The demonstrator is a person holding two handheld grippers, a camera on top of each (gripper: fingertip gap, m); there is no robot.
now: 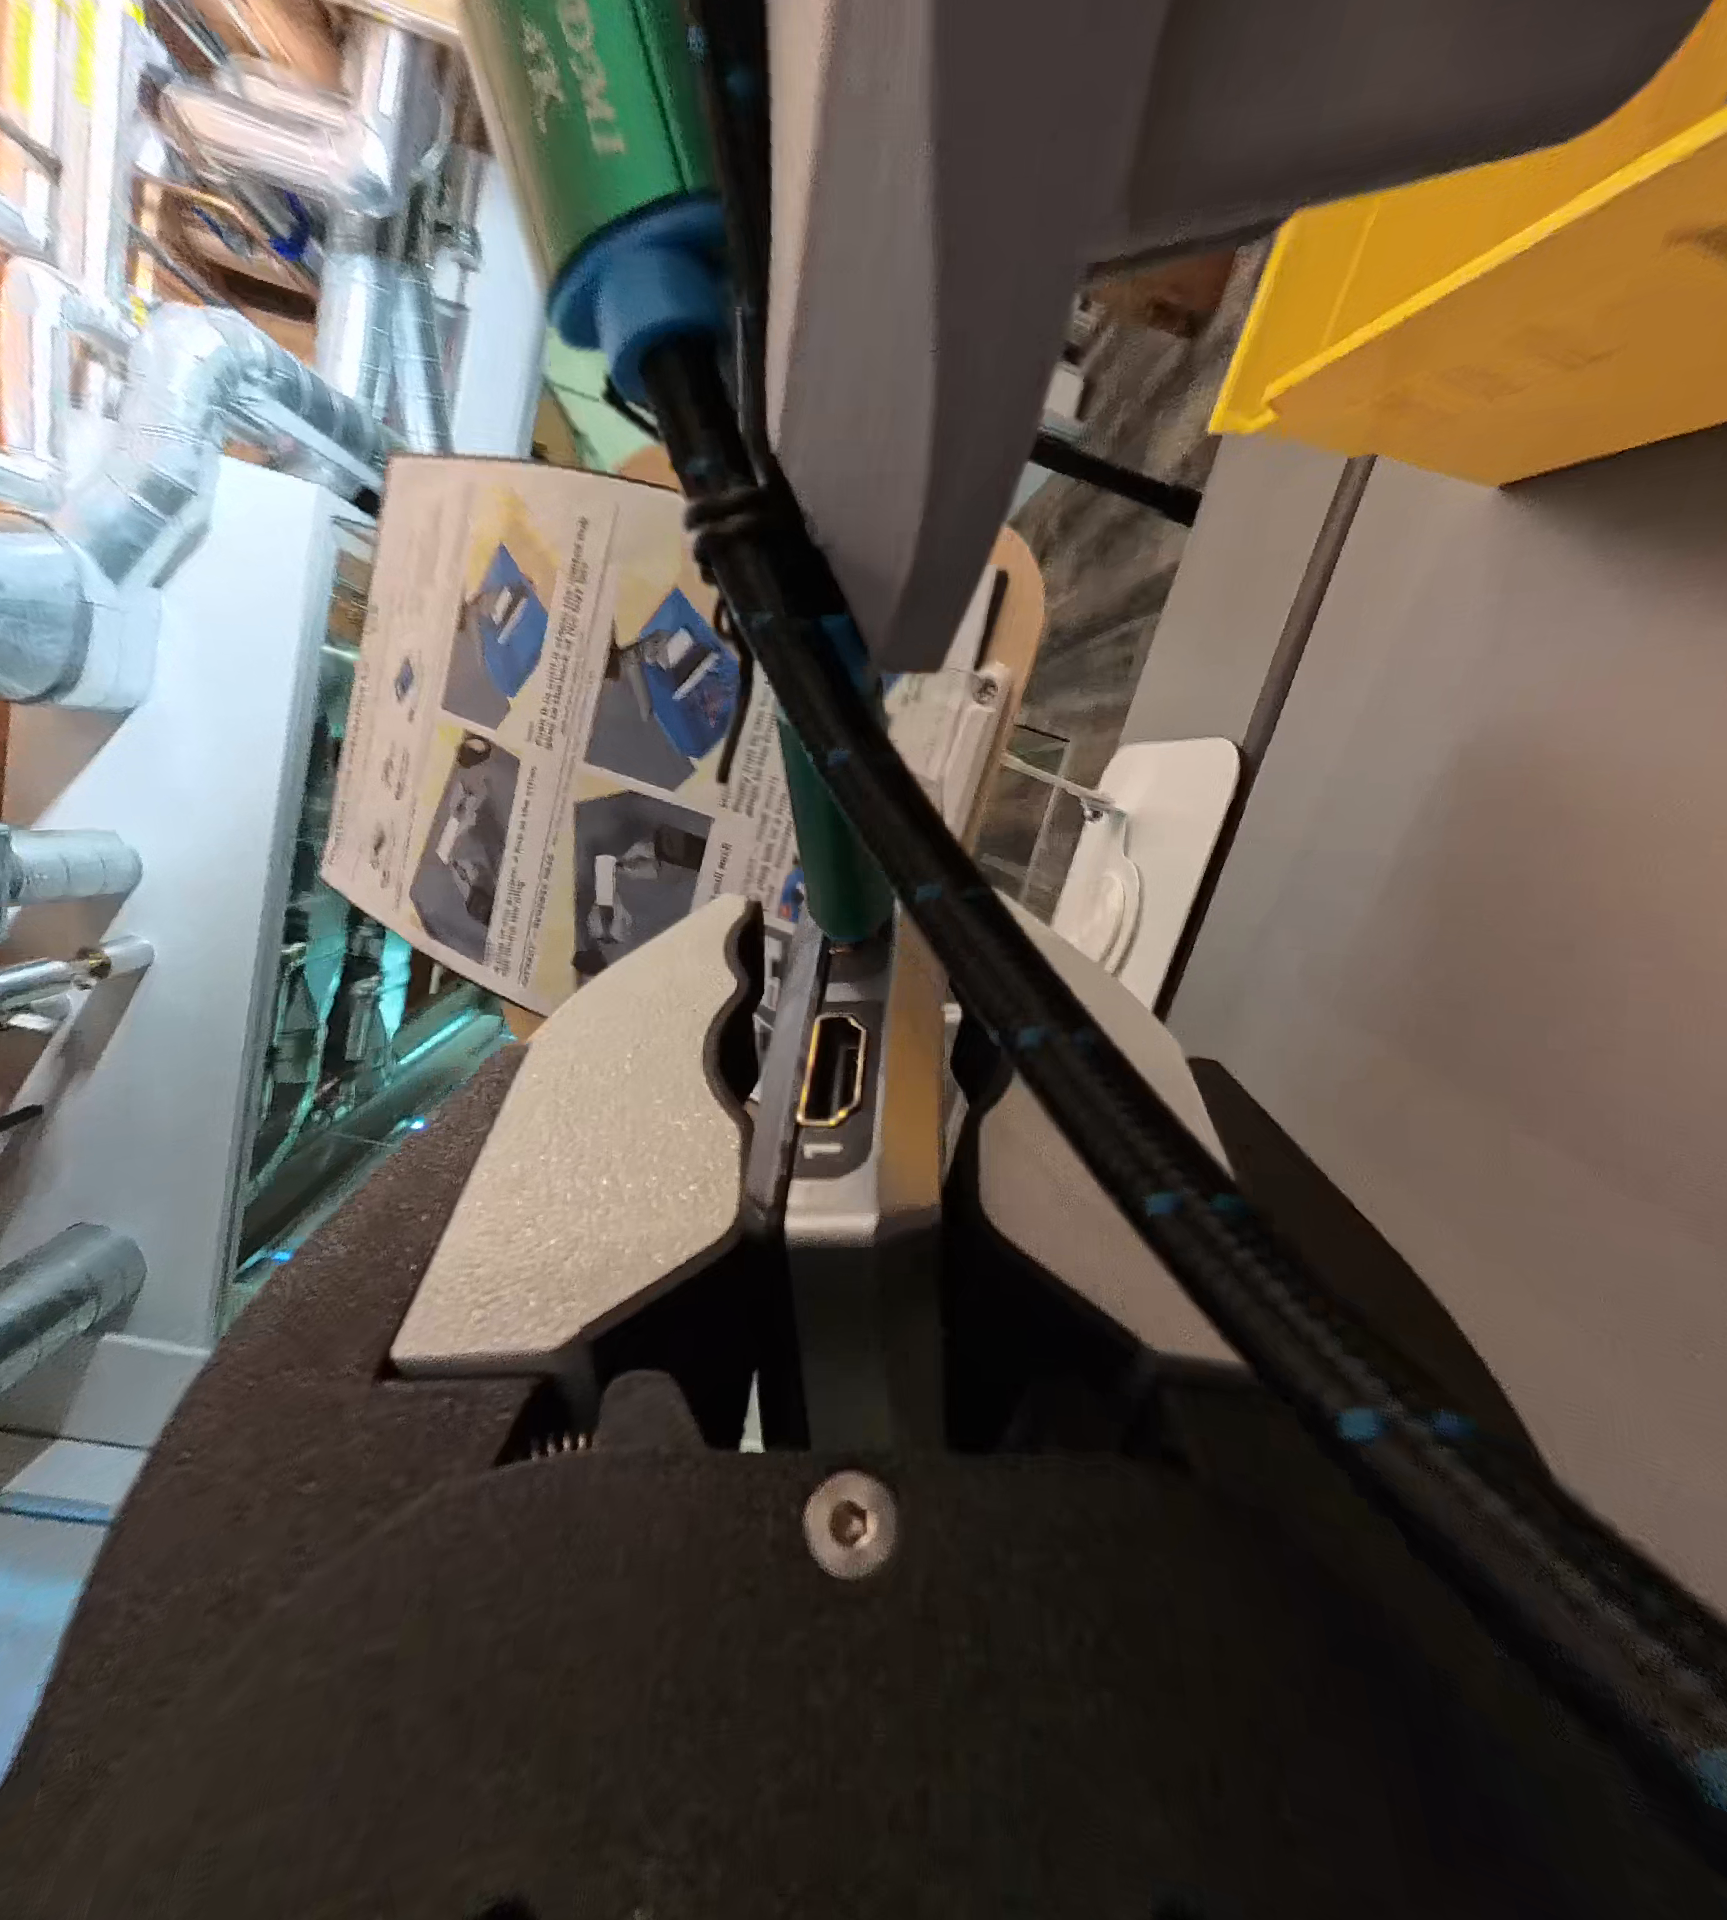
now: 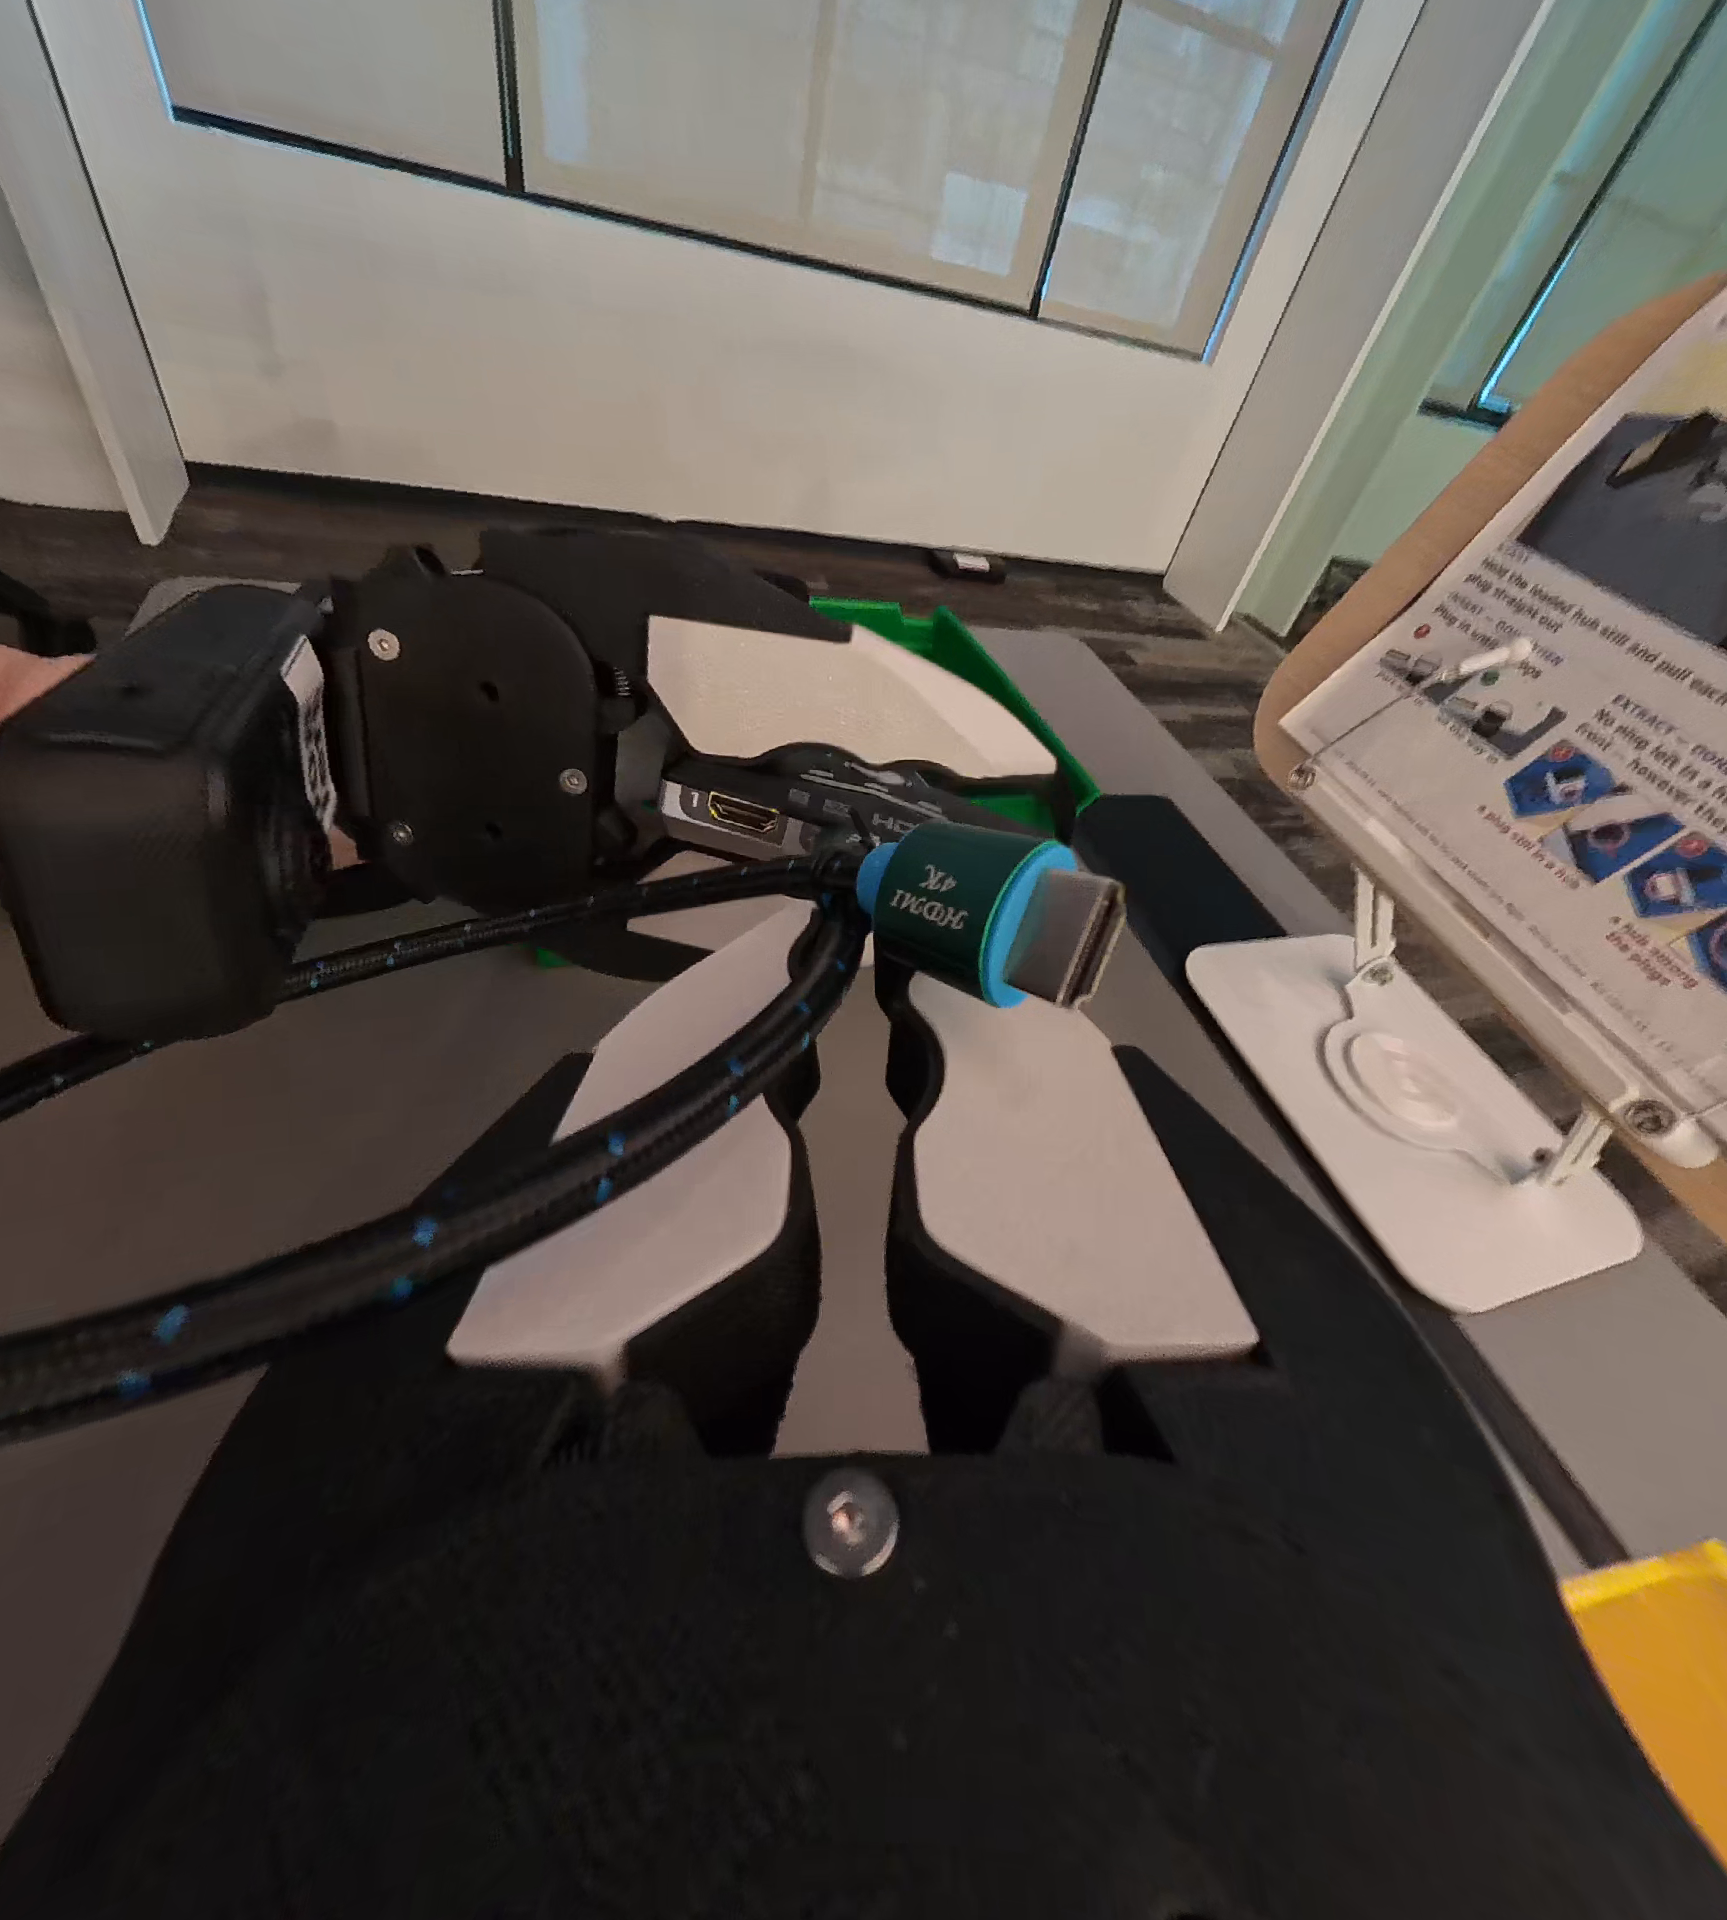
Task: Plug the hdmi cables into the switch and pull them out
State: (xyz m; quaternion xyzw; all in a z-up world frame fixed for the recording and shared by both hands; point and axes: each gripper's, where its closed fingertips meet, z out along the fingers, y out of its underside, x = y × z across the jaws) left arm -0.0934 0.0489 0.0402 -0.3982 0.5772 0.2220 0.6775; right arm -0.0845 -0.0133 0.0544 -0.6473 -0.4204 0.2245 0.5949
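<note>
Dark switch [image 2: 786,810] lies flat, its gold-rimmed port [image 1: 831,1070] empty, one green plug [image 1: 838,852] seated beside it, while the free green-and-blue plug [image 2: 984,920] points its metal tip away, braided black cable [image 2: 526,1174] trailing.

Both matte black printed grippers, left gripper [image 1: 843,1070] and right gripper [image 2: 854,1029], carry pale grey textured finger plates [image 2: 1046,1164] and a silver hex screw [image 2: 851,1527].

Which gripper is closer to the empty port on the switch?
Left. Its fingers clamp the switch right beside the empty port. The right gripper holds the green plug a short way off, unplugged.
</note>
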